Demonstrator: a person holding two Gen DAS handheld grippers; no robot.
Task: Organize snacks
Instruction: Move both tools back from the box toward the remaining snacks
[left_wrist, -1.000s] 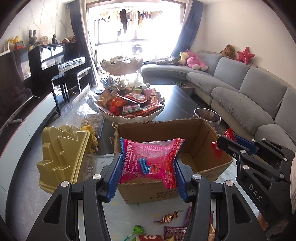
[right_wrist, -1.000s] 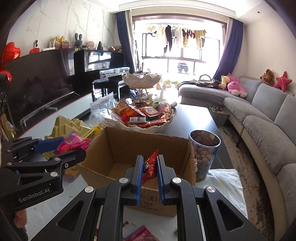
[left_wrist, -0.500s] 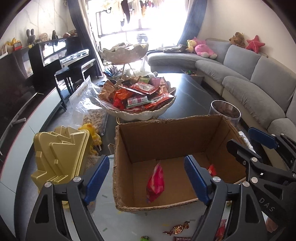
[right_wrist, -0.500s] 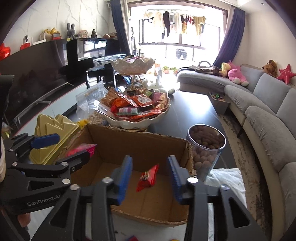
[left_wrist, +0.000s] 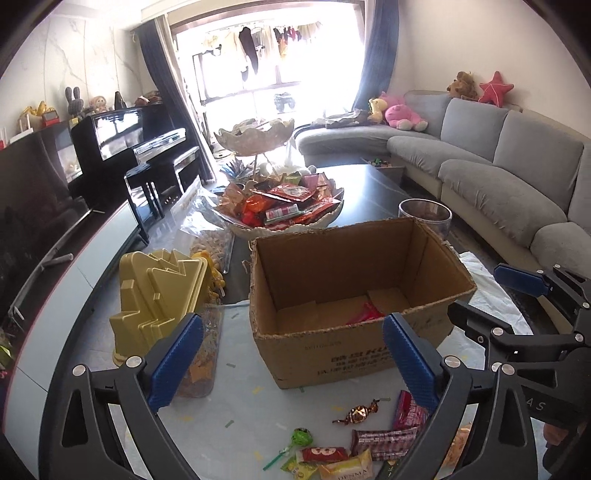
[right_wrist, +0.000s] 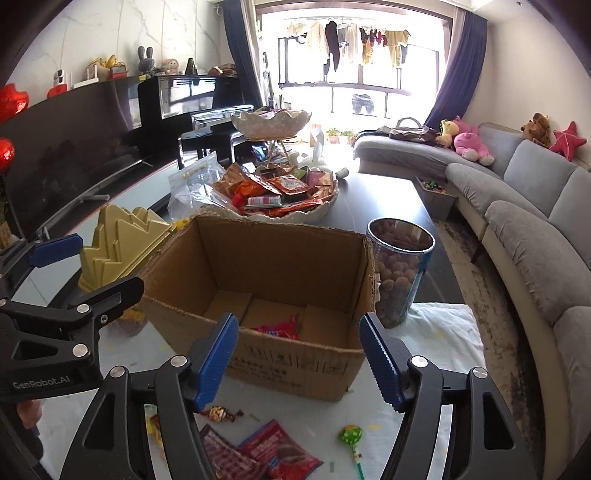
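A tabletop (left_wrist: 251, 410) is carrying an open cardboard box (left_wrist: 332, 354) near the middle of its near edge, with red snack packets (right_wrist: 280, 328) lying on the box floor. Behind the box, a shell-shaped bowl (left_wrist: 325, 218) is brimming with wrapped snacks. The left hand-held gripper (left_wrist: 291, 358) is hovering level just before the box, its blue jaws spread wide and gripping nothing. The right hand-held gripper (right_wrist: 299, 358) is hovering alongside in the same pose, likewise wide apart and empty. Loose candies (left_wrist: 354, 413) and a lollipop (right_wrist: 351, 435) are lying scattered along the near edge.
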